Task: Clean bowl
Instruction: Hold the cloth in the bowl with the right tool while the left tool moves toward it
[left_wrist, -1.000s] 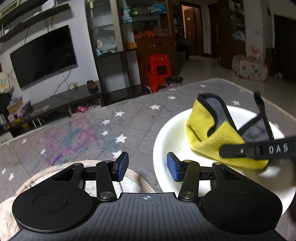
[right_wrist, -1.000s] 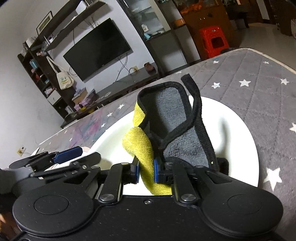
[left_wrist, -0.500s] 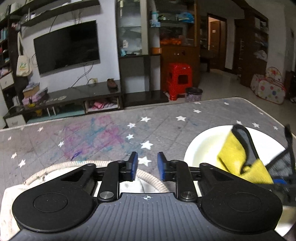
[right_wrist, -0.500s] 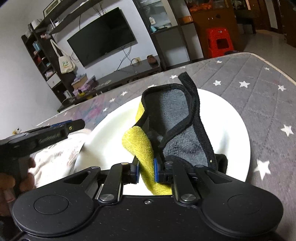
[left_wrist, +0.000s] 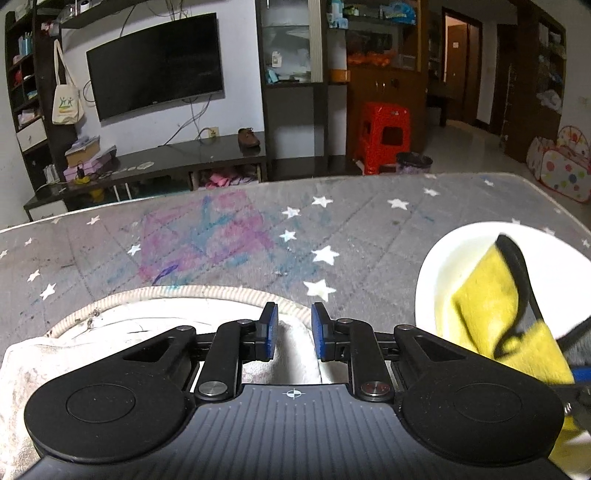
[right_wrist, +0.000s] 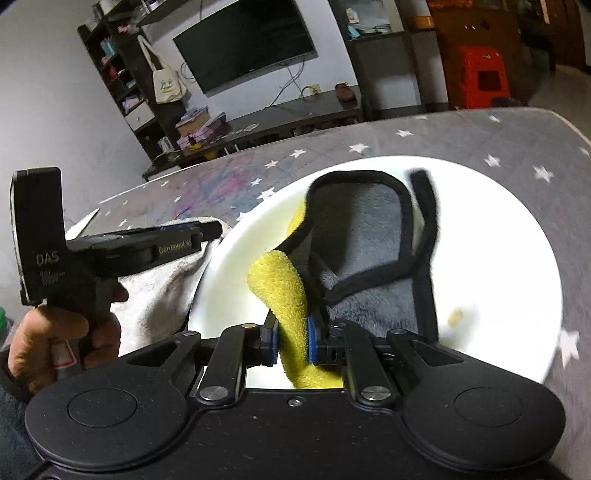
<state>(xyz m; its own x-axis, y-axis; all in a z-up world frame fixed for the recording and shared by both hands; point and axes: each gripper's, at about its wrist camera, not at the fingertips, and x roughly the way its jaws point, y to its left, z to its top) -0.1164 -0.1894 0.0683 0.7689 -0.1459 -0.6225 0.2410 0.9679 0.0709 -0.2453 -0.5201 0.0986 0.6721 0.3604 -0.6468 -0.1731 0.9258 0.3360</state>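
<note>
A white bowl (right_wrist: 517, 236) sits on the grey star-patterned cloth; it also shows at the right of the left wrist view (left_wrist: 454, 258). My right gripper (right_wrist: 291, 341) is shut on a yellow and grey cleaning cloth (right_wrist: 284, 288) with black trim, held inside the bowl; the cloth also shows in the left wrist view (left_wrist: 491, 306). A small yellowish speck (right_wrist: 455, 316) lies in the bowl. My left gripper (left_wrist: 293, 334) is left of the bowl, above a white towel (left_wrist: 110, 332), nearly closed with a narrow gap and holding nothing.
The white towel (right_wrist: 162, 291) lies left of the bowl. The table's far edge (left_wrist: 258, 184) runs across the view, with a pink and blue stain (left_wrist: 207, 236) on the cloth. A TV stand and a red stool (left_wrist: 384, 136) stand beyond.
My left gripper has narrowed its jaws and swung left, away from the bowl, over the towel. My right gripper keeps hold of the cloth and has shifted it inside the bowl.
</note>
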